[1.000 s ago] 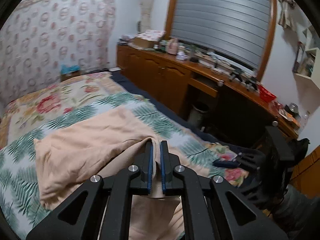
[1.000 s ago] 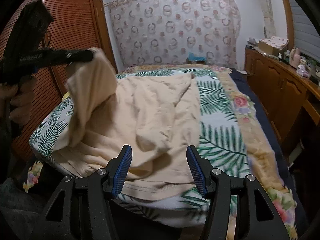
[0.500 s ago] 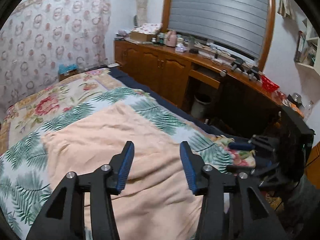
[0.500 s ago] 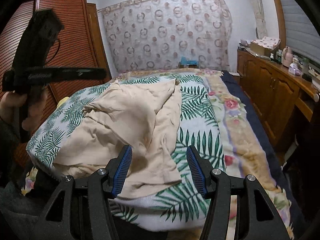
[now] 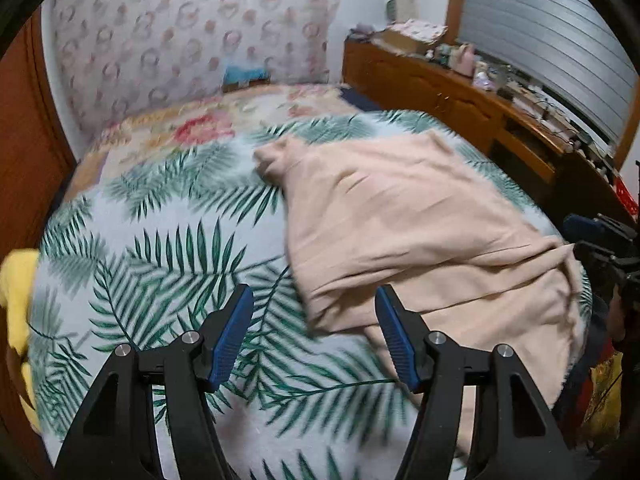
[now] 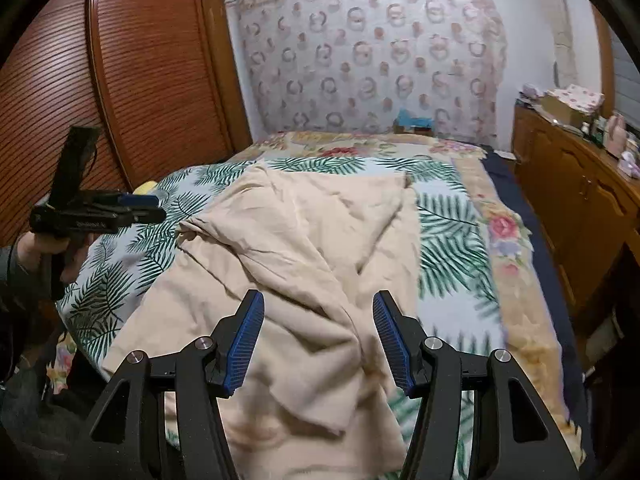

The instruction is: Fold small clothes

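The peach garment [image 6: 304, 264] lies loose and wrinkled on the bed [image 6: 452, 240], on the palm-leaf blanket [image 5: 160, 264], w/ one edge hanging over the near side of the bed in the right wrist view. In the left wrist view it covers the right half of the blanket, and a folded corner of it is just in front of the left gripper [image 5: 314, 334]. The left gripper is w/ jaws apart; they have just been opening, and nothing is pressed between the blue pads [image 5: 230, 340], only the blanket and the garment corner are seen behind the gap. In the right wrist view the left gripper [image 6: 132, 210] is at the left side of the bed, above the blanket and apart from the garment, held by a hand [image 6: 48, 248]. The right gripper [image 6: 318, 340] has also the jaws apart, approx. same width, and it is over the near part of the garment; the pads do not clamp the cloth. A yellow soft thing [image 5: 16, 292] is at the left edge of the bed. Wooden cabinets [image 6: 576, 200] stand along the right wall, a louvred wardrobe [image 6: 132, 68] on the left, a patterned curtain [image 6: 372, 52] behind the bed.
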A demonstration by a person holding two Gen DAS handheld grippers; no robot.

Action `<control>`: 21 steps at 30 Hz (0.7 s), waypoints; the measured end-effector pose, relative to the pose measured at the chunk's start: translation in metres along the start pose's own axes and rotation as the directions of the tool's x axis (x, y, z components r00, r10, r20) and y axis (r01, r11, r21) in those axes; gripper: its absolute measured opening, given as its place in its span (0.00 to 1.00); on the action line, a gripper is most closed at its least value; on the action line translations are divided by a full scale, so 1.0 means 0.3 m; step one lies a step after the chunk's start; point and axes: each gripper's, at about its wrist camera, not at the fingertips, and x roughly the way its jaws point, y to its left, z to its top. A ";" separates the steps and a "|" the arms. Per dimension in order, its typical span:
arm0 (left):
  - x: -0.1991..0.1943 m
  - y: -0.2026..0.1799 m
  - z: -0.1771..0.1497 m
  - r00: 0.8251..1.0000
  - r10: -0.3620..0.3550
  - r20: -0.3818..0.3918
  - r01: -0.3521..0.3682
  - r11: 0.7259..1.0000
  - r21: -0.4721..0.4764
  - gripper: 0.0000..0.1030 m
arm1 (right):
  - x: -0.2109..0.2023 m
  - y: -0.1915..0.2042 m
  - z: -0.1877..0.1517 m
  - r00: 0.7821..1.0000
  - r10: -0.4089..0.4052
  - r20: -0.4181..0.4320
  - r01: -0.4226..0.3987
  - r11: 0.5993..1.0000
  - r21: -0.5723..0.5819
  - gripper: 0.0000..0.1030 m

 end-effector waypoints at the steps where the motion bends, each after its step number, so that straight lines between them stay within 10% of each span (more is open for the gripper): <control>1: 0.021 0.010 -0.005 1.000 -0.009 -0.014 0.009 1.000 -0.014 0.62 | 0.016 0.001 0.006 1.000 0.004 -0.006 -0.004 1.000 -0.004 0.57; 6: 0.107 -0.006 -0.003 0.994 -0.078 -0.078 0.077 0.997 -0.013 0.51 | 0.100 -0.009 0.014 0.998 0.021 -0.055 -0.021 1.000 -0.013 0.57; 10: 0.118 -0.046 0.007 0.994 -0.087 -0.064 0.088 0.996 0.020 0.06 | 0.140 -0.033 0.012 0.996 0.025 -0.081 -0.026 1.000 -0.009 0.57; 21: 0.075 -0.232 0.403 0.980 -0.161 0.119 0.143 0.979 0.149 0.05 | 0.175 -0.059 0.002 0.990 0.086 -0.116 -0.081 0.996 0.041 0.57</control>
